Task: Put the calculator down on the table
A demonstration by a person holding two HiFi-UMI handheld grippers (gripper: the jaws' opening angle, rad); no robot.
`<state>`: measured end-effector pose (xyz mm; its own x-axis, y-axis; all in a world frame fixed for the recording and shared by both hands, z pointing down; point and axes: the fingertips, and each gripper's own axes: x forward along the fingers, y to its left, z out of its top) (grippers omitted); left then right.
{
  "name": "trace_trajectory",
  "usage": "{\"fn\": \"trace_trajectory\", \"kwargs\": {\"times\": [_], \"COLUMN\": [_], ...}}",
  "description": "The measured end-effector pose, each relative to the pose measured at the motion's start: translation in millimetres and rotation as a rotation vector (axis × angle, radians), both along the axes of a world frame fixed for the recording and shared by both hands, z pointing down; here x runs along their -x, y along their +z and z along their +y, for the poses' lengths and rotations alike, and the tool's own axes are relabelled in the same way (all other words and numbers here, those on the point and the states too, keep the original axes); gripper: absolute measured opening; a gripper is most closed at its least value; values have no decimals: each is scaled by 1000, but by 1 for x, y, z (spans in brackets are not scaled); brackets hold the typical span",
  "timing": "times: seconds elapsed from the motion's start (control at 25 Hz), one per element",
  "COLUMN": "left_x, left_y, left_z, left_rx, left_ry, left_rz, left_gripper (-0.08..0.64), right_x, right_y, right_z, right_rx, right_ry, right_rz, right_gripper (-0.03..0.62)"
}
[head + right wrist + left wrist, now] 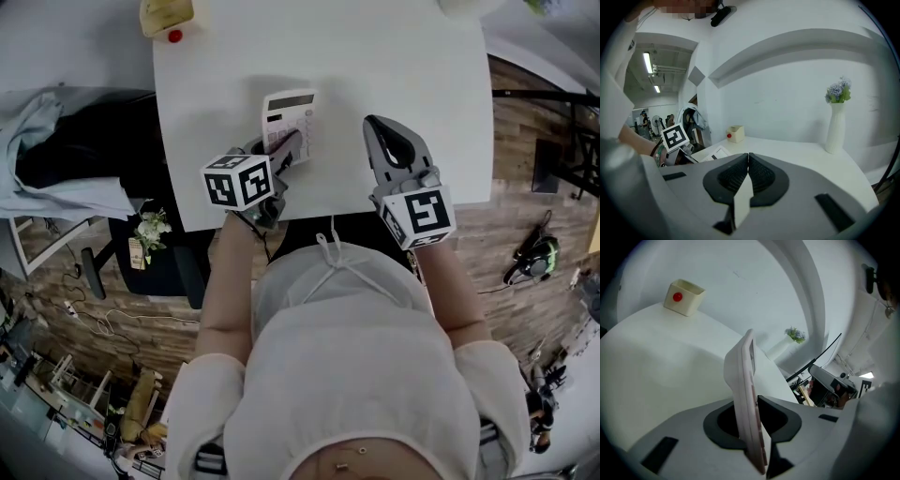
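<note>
Head view: calculator [289,117] low over table [412,66], at 12 o'clock of left gripper [292,146]. Left gripper view: clamped on its near end, edge-on. Right gripper view: right gripper [748,157] closed, empty. Likely light, stiff, slippery plastic; hold the flat faces.

White calculator [289,120], white table [394,56], seemingly cream box [167,16]

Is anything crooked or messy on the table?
Nothing is spilled or broken. Only the calculator looks a bit crooked. It is turned at a slant to the table's front edge, and its near end is pinched between the left gripper's jaws. The little box stands tidily at the far corner.
</note>
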<state>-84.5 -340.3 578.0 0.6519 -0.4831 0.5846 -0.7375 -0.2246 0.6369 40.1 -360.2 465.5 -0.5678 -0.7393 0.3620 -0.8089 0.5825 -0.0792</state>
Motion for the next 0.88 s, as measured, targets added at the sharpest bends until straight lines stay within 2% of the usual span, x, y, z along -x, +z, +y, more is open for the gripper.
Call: {"fn": "trace_trajectory", "kwargs": {"times": [0.2,0.36,0.52,0.64,0.88], "left_x": [4,7,10,18,20], "left_y": [8,10,13,18,17], "left_z": [-3,-5,-9,-12,-13], "left_rx": [20,9,-17,-32,-34], "left_ry": [-16,-12,-22,-40,-44], "left_rz": [4,-28,-91,-165,-196], "left_gripper": [115,140,177,262,273], "right_x": [2,4,5,5,8], "right_y": [3,7,9,10,8], "right_z": [-2,-3,-6,-8,-14], "right_rx": [12,24,30,33,28], "right_ry": [-12,-25,-31,-34,-41], "right_rz": [2,6,4,-1,6], "right_gripper": [6,6,6,6,6]}}
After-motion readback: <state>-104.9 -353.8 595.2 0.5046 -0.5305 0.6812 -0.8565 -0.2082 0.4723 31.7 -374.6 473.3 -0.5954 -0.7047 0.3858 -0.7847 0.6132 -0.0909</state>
